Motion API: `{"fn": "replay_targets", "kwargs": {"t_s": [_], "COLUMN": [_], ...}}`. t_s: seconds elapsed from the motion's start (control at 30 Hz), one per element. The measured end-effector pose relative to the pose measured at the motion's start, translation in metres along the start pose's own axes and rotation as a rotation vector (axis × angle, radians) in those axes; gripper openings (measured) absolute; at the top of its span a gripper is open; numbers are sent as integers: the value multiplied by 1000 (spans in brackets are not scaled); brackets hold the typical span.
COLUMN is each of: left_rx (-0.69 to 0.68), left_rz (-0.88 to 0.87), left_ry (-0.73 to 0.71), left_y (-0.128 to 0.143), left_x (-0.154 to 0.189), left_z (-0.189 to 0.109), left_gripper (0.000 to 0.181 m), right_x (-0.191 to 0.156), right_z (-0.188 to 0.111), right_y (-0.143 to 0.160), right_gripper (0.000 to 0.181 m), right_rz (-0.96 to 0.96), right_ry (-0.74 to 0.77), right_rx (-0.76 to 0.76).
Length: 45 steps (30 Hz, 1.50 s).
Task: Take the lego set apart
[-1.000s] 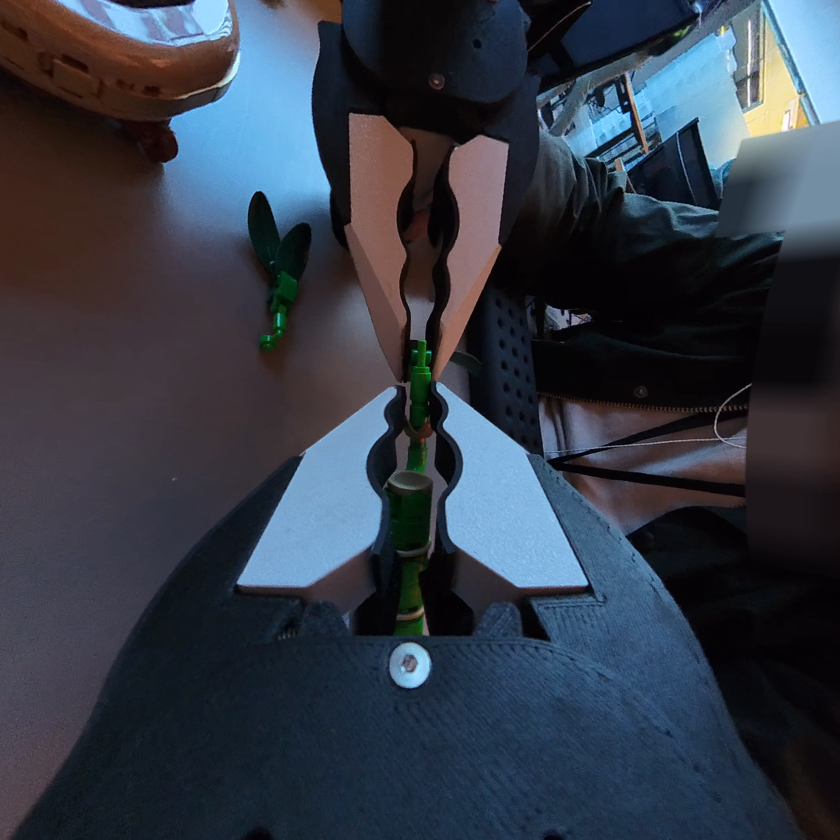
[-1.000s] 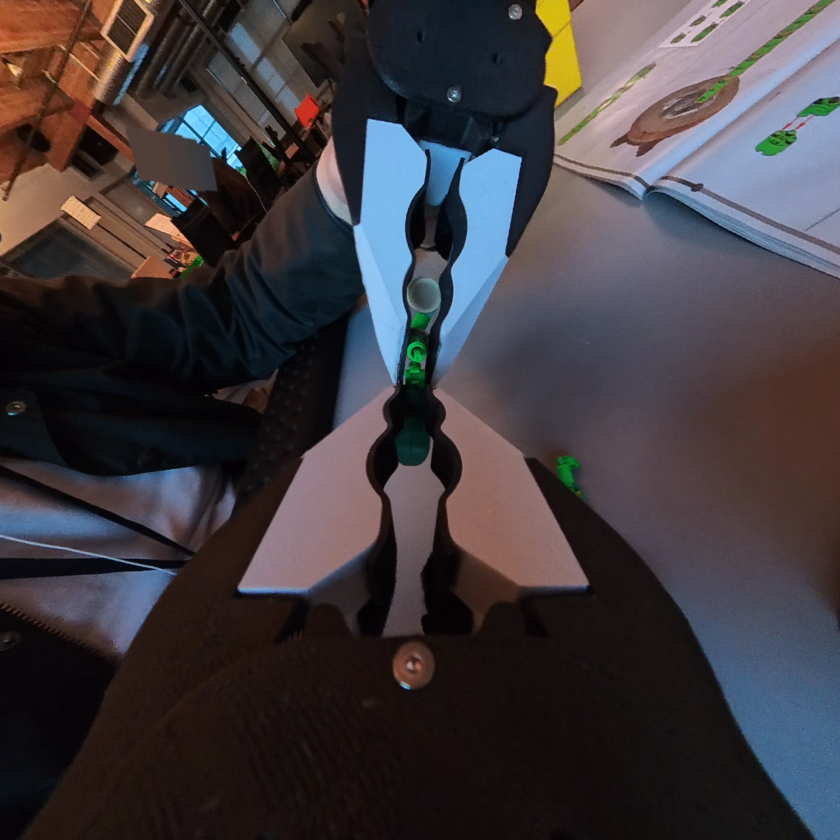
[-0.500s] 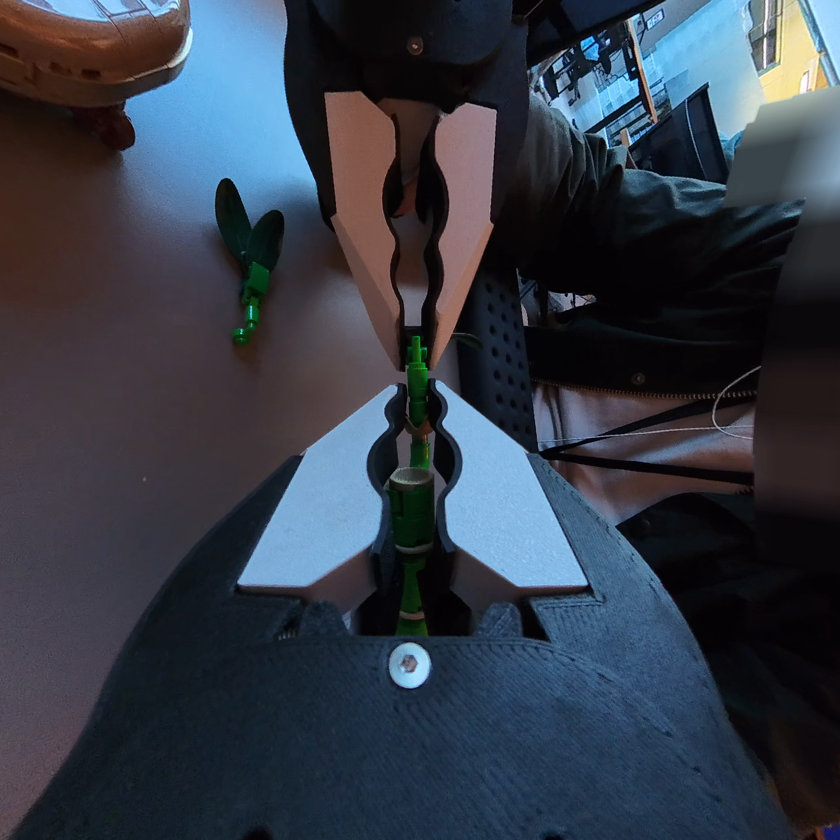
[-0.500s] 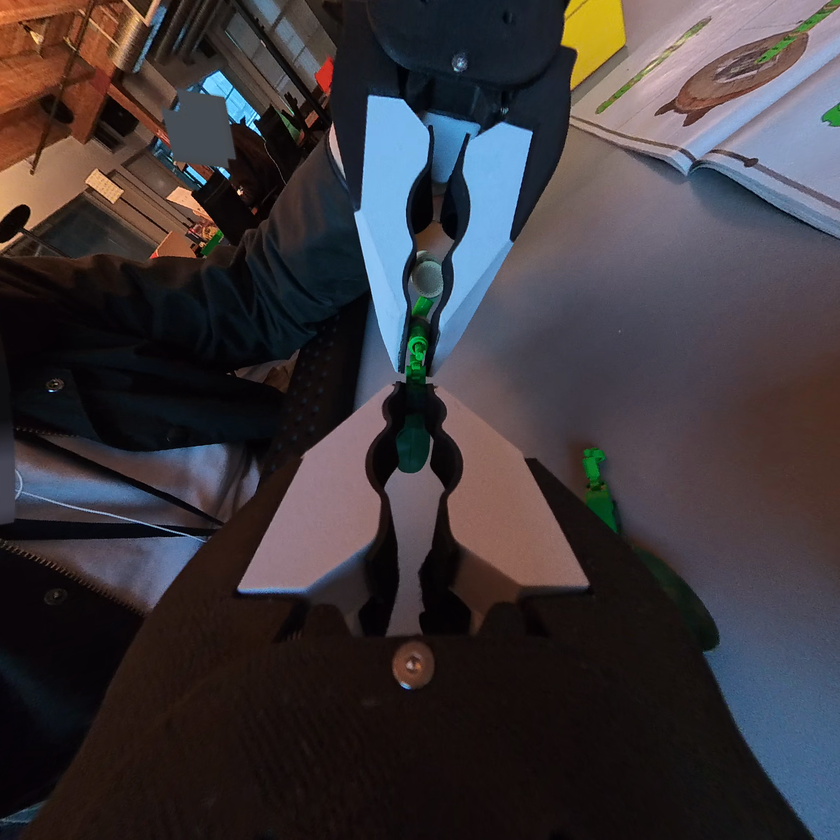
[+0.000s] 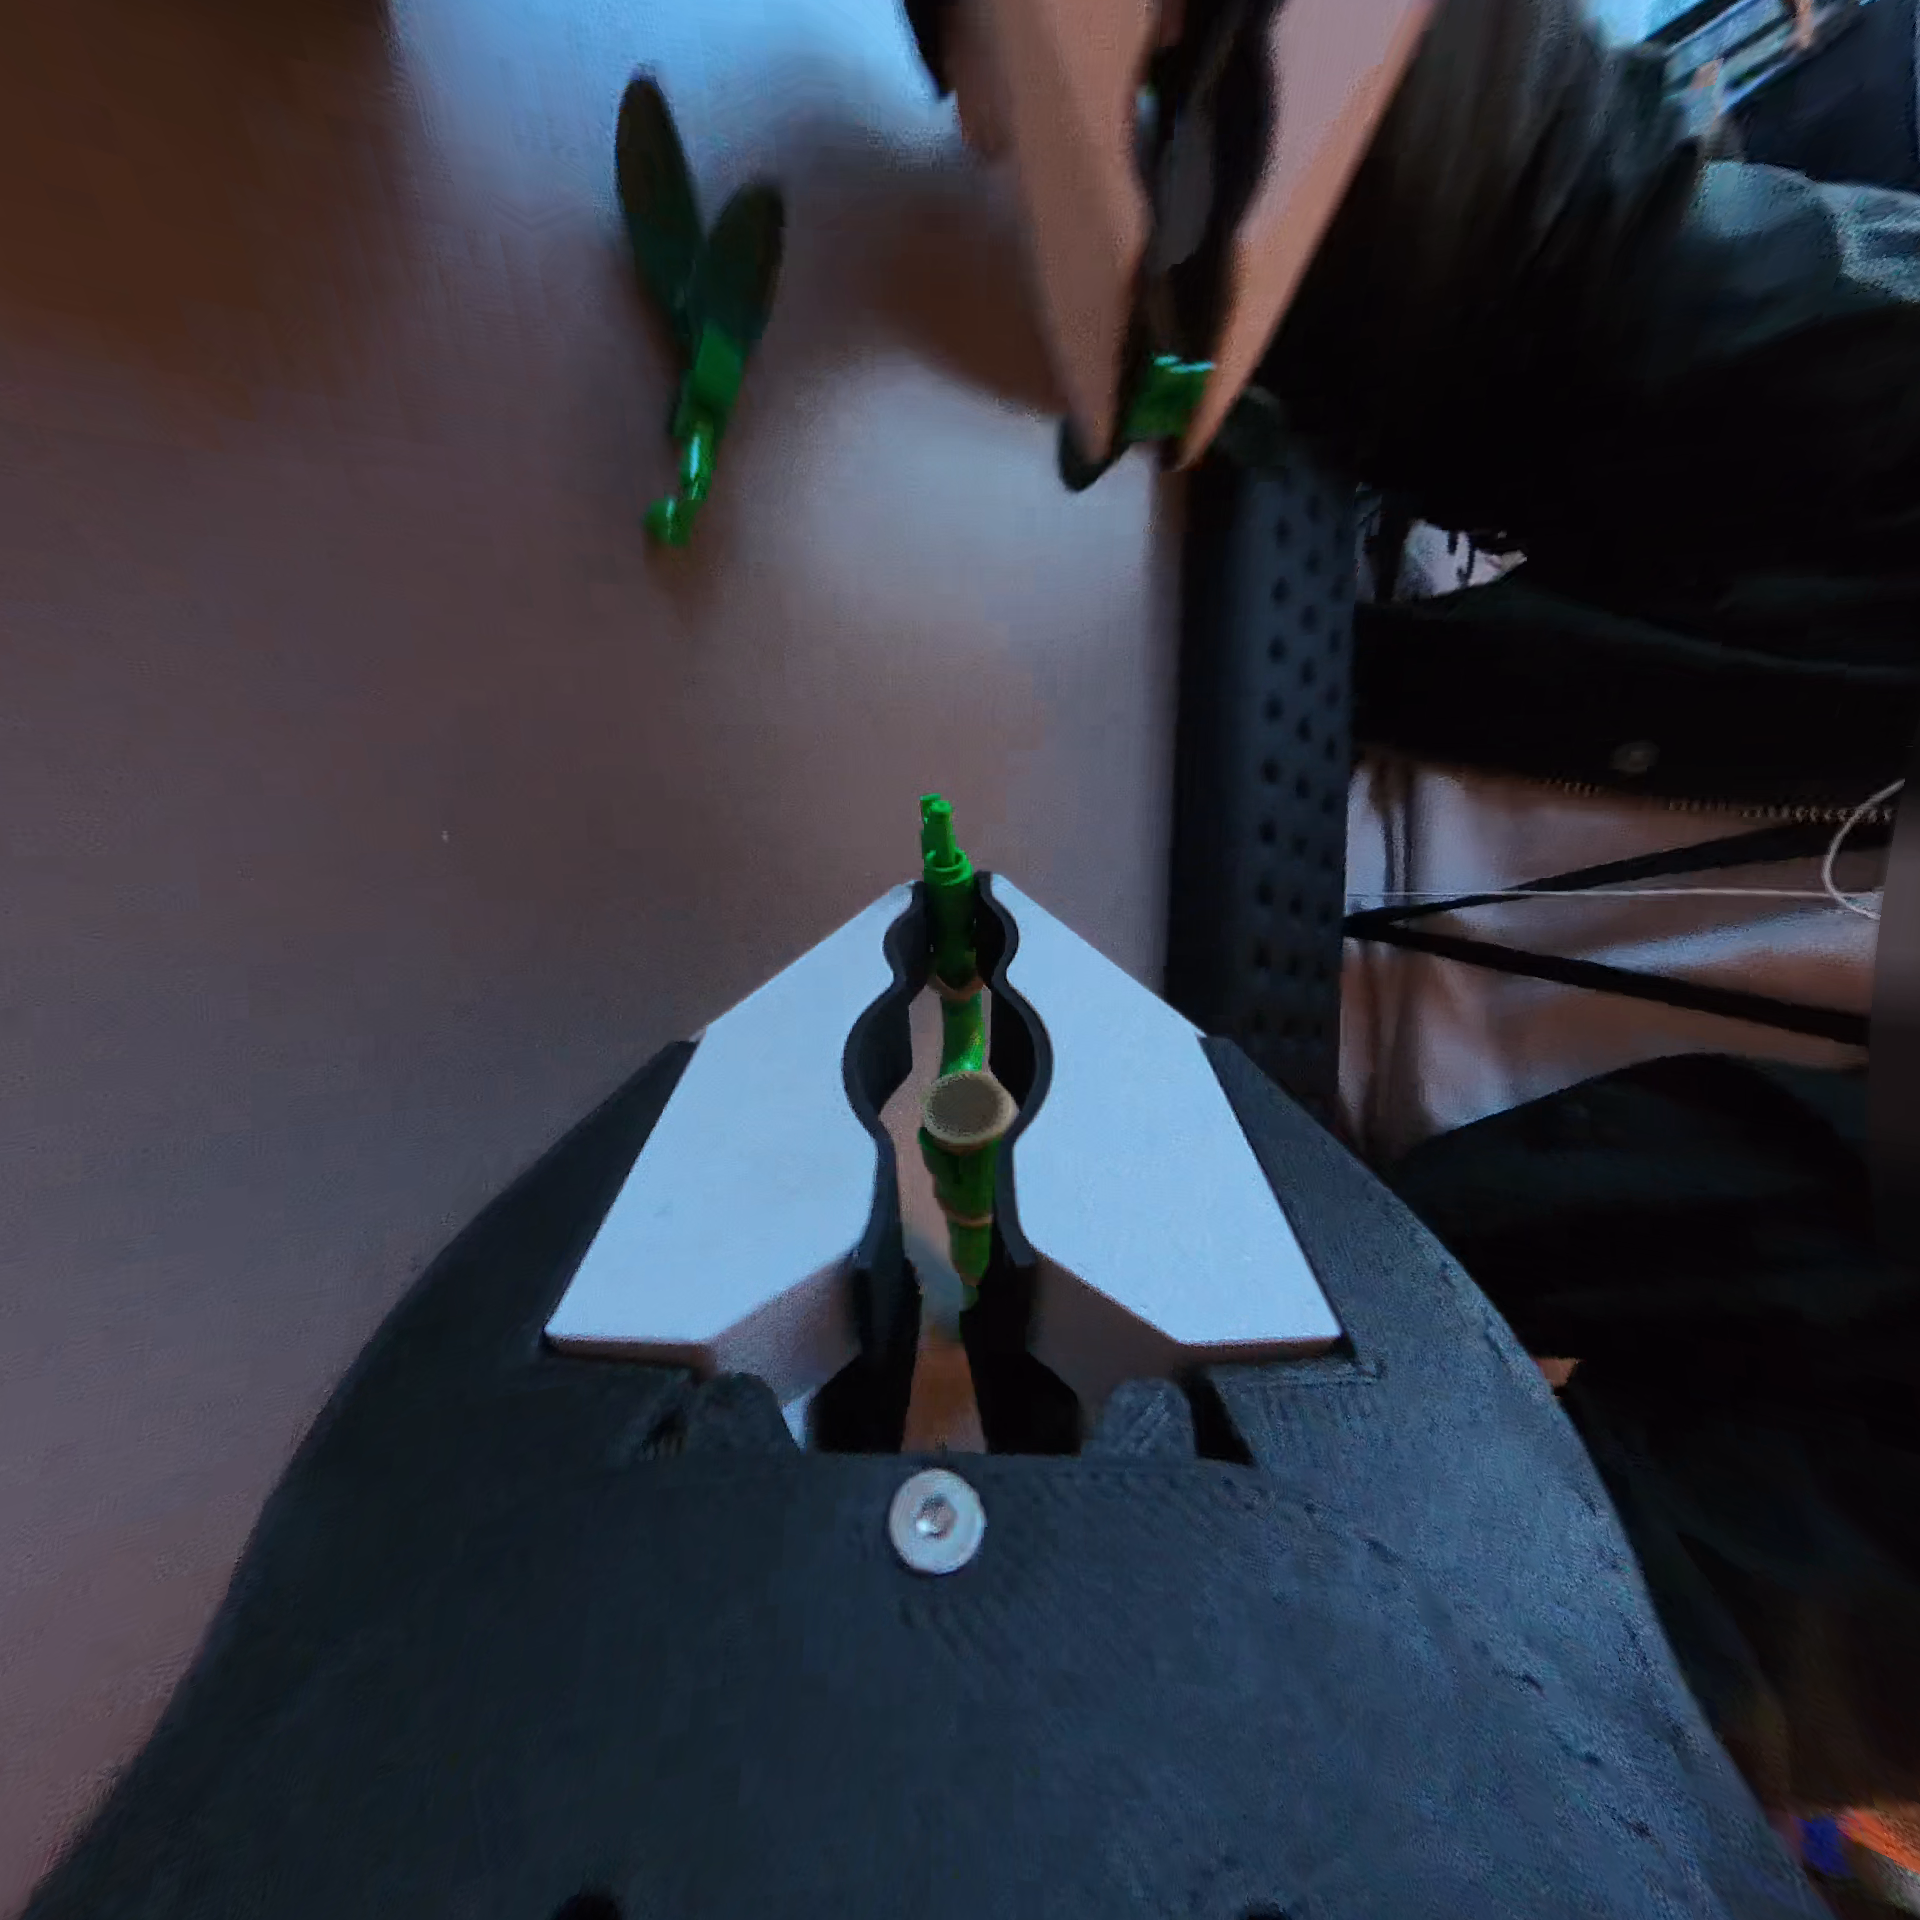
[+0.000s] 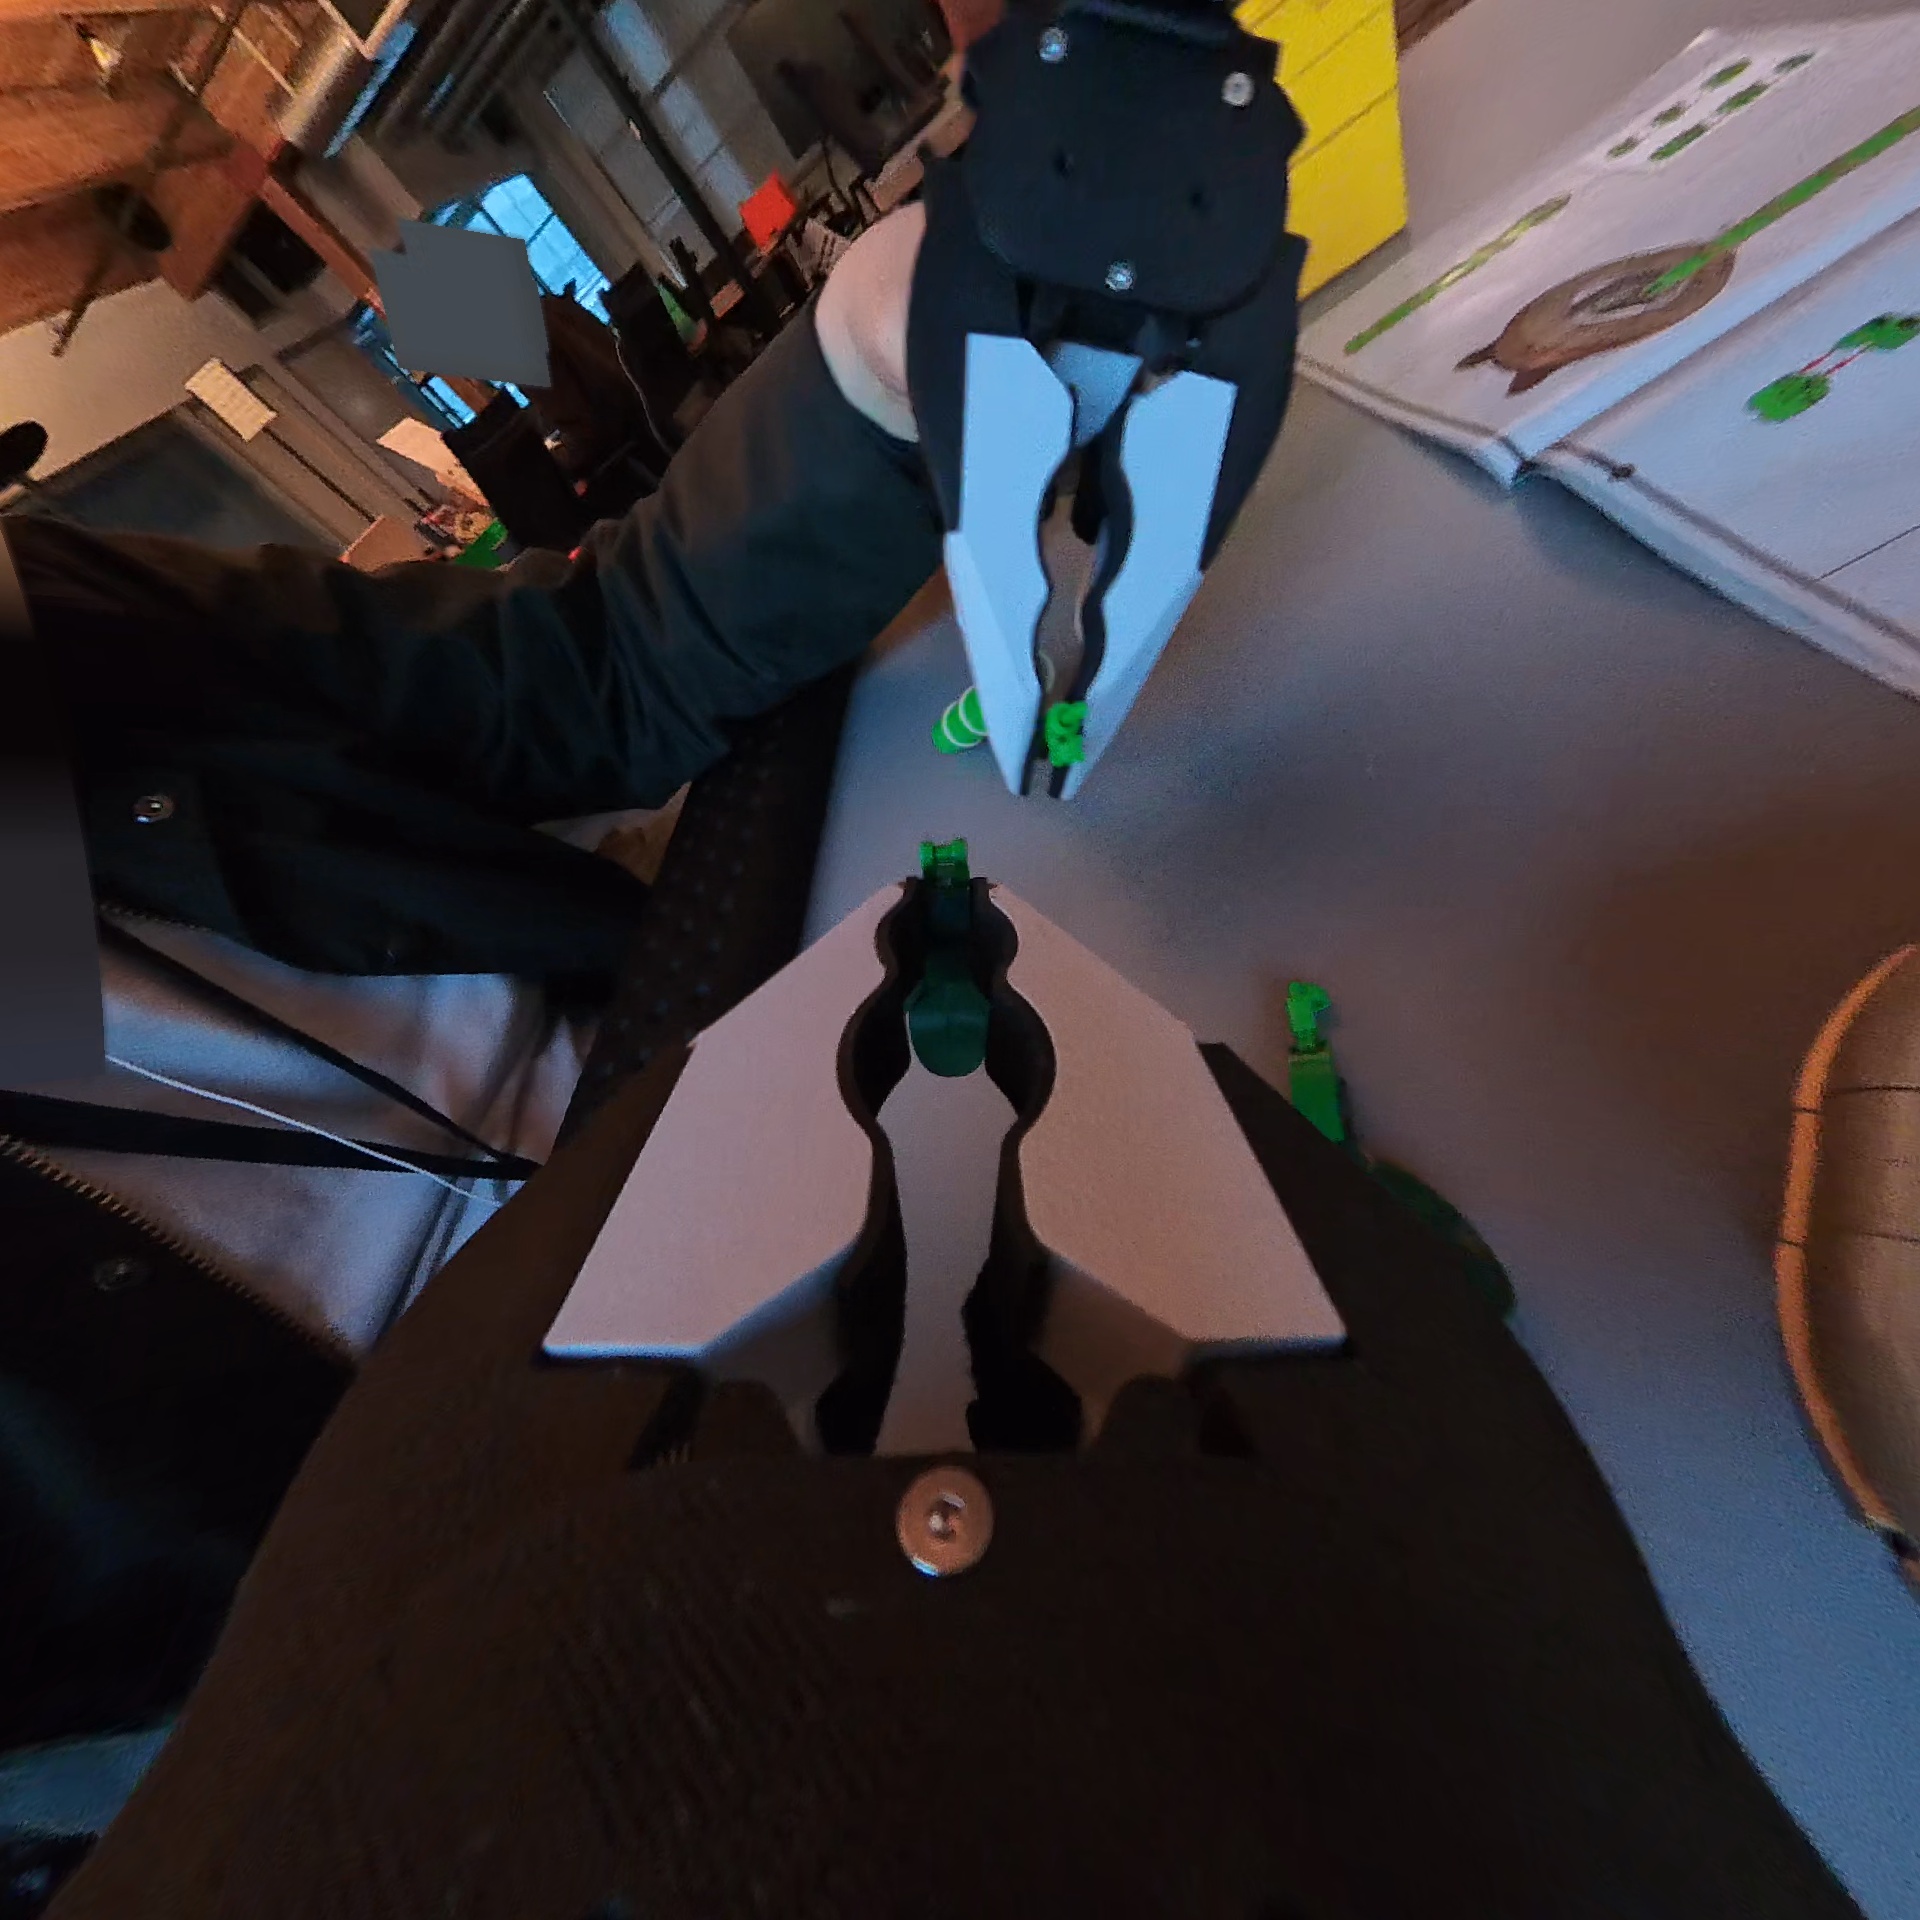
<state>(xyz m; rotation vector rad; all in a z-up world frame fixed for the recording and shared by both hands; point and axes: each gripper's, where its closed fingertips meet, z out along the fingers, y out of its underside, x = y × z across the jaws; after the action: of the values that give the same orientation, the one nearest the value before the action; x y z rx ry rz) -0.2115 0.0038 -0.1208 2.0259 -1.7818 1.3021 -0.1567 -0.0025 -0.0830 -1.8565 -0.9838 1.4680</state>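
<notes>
My left gripper (image 5: 951,896) is shut on a thin green lego stem (image 5: 961,1023) with tan rings, whose tip sticks out past the fingertips. My right gripper (image 6: 948,891) is shut on a dark green leaf piece (image 6: 945,1023) with a bright green connector at its tip. The two grippers face each other, apart, above the grey table (image 6: 1507,831). In the left wrist view the right gripper (image 5: 1132,457) is blurred at the top and holds the leaf piece (image 5: 1164,395). In the right wrist view the left gripper (image 6: 1044,779) holds the stem (image 6: 1065,732).
A loose leaf piece (image 5: 707,301) lies on the table; it also shows in the right wrist view (image 6: 1314,1081). A brown rounded base (image 6: 1849,1247) is at the right edge. An open instruction booklet (image 6: 1662,312) lies at the back right. A person's dark sleeve (image 6: 623,644) and the table edge (image 5: 1262,727) are close by. One gripper's finger ends stand about 8 centimetres off the other's.
The two grippers were tip to tip on one joined green piece. They have now moved apart, and the leaf piece has come off the stem.
</notes>
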Motion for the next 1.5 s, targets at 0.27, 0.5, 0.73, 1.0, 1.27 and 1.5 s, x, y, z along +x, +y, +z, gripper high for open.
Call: {"fn": "replay_targets", "kwargs": {"t_s": [0.27, 0.5, 0.73, 1.0, 1.27, 1.5], "left_rx": [8, 81, 352, 403, 335, 223], "left_rz": [-155, -47, 299, 630, 752, 792], "left_ry": [12, -226, -344, -287, -140, -97], "left_y": [2, -13, -69, -83, -64, -46], "left_x": [-23, -41, -6, 54, 80, 85], "left_z": [8, -17, -39, -9, 7, 23], "left_gripper": [35, 49, 44, 43, 15, 12], "right_x": [9, 17, -3, -33, -51, -59], "right_z": [6, 7, -5, 1, 14, 24], "right_y": [12, 11, -26, -25, -9, 12], "right_gripper": [7, 7, 6, 7, 6, 6], "right_rz": [47, 58, 101, 199, 297, 269], "right_ry": [-4, 26, -120, -334, -456, -469], "right_rx": [-39, -24, 203, 177, 50, -75]}}
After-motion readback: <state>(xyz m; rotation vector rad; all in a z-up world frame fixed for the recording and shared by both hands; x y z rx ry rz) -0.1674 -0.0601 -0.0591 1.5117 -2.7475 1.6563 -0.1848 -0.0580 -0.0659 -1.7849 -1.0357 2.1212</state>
